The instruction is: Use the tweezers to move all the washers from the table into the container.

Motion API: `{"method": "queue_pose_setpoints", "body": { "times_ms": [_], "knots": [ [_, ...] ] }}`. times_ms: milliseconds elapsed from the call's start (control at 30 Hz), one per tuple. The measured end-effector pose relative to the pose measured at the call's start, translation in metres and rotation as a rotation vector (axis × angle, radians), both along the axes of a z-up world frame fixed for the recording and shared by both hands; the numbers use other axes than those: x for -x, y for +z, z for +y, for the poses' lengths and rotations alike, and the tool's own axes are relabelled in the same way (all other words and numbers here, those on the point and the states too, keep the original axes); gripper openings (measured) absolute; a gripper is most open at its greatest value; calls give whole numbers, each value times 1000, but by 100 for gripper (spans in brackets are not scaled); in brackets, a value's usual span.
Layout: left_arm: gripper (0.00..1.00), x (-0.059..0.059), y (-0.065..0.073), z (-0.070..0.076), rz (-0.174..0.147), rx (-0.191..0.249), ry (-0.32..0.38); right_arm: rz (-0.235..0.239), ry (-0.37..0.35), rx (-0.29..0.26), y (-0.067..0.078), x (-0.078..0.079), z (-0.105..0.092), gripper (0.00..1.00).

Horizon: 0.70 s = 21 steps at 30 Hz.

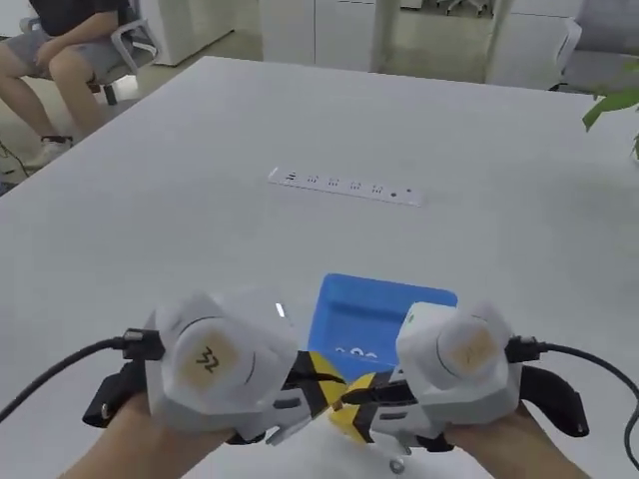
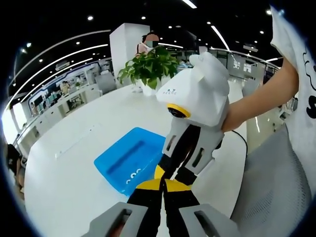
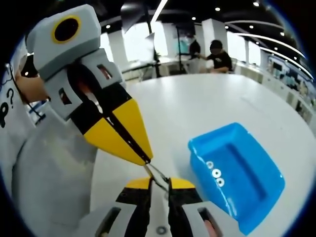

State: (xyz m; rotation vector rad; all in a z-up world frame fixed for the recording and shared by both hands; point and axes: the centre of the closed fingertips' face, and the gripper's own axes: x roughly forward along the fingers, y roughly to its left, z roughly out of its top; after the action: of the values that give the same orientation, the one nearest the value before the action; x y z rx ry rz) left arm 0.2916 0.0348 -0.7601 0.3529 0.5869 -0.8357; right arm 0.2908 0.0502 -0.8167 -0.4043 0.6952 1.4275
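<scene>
My two grippers meet tip to tip at the table's near edge, in front of the blue container. The left gripper is shut on one end of the thin metal tweezers. The right gripper has its jaws closed on the other end. Three washers lie inside the container near its near wall; they also show in the head view as washers. One loose washer lies on the table just under the right gripper.
A white power strip lies farther back on the white table. A person sits on a chair beyond the table's far left corner. A green plant stands at the right edge.
</scene>
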Motion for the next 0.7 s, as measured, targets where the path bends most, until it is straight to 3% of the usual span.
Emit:
{"method": "queue_pose_setpoints", "body": {
  "times_ms": [400,700],
  "knots": [
    [0,2,-1,7,21,16,30,18,-21,-25,1,2,3,10],
    [0,0,5,3,15,37,34,15,-24,-31,4,-1,1,10]
  ]
}}
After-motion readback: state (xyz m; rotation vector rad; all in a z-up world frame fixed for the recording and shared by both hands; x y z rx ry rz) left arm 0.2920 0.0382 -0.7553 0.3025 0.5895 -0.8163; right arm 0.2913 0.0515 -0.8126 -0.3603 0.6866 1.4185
